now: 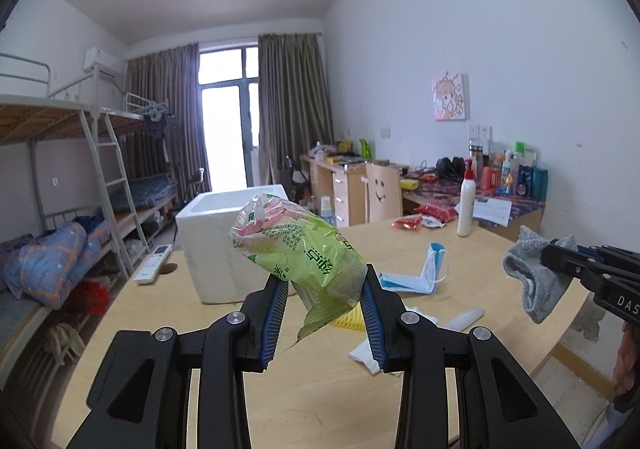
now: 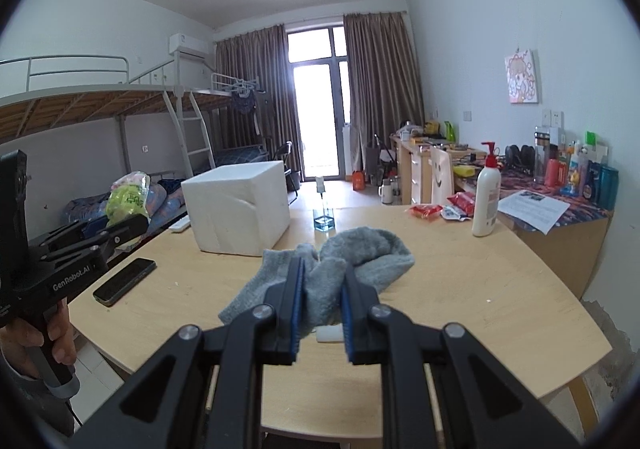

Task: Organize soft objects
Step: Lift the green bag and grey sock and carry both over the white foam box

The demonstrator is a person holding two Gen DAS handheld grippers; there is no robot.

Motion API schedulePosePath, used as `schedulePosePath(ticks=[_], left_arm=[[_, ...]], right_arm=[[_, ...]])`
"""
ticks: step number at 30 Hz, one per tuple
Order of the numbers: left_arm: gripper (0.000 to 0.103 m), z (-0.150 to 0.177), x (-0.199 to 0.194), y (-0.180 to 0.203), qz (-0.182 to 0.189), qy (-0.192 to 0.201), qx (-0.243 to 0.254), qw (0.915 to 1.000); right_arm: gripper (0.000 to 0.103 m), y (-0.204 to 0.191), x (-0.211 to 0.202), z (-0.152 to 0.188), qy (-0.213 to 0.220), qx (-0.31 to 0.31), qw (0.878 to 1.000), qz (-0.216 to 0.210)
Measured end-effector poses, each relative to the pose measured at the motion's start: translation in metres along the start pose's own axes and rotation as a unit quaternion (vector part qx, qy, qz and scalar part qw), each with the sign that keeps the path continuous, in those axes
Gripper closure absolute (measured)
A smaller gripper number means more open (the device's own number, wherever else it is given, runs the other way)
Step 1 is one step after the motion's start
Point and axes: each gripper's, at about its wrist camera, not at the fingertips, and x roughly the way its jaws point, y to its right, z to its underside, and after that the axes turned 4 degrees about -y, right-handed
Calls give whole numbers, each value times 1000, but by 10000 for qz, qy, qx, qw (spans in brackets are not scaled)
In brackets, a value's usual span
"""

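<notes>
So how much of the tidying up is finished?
Nothing looks put away yet; the inside of the white foam box is hidden. In hand: the left gripper squeezes a green plastic tissue pack, and the right gripper pinches a grey sock, both lifted off the round wooden table. Left: a blue face mask and white tissue lie there.

White lettering "GenRobot.AI" runs along the black left hand-held gripper. The black right hand-held gripper shows "DAS", cut off.
</notes>
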Motion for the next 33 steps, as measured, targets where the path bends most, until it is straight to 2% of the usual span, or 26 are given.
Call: schedulePosePath(ticks=[5,9,24,33], left_arm=[[65,3,-12,-1,-27,134,-28,9999],[65,4,-15,-3,-128,96,-48,9999],[65,3,-23,-45,-857,41,-219,9961],[65,-4,-11,-64,-893,-78,-330,9954]], right_arm=[[83,-5,-4,0,83,-63,9999,-75],[83,-11,-3,-2,113,-125,9997,-174],[83,-59,36,-18,77,-455,9939,-997],[83,-75,57,-33,8,-548,9904,-1267]])
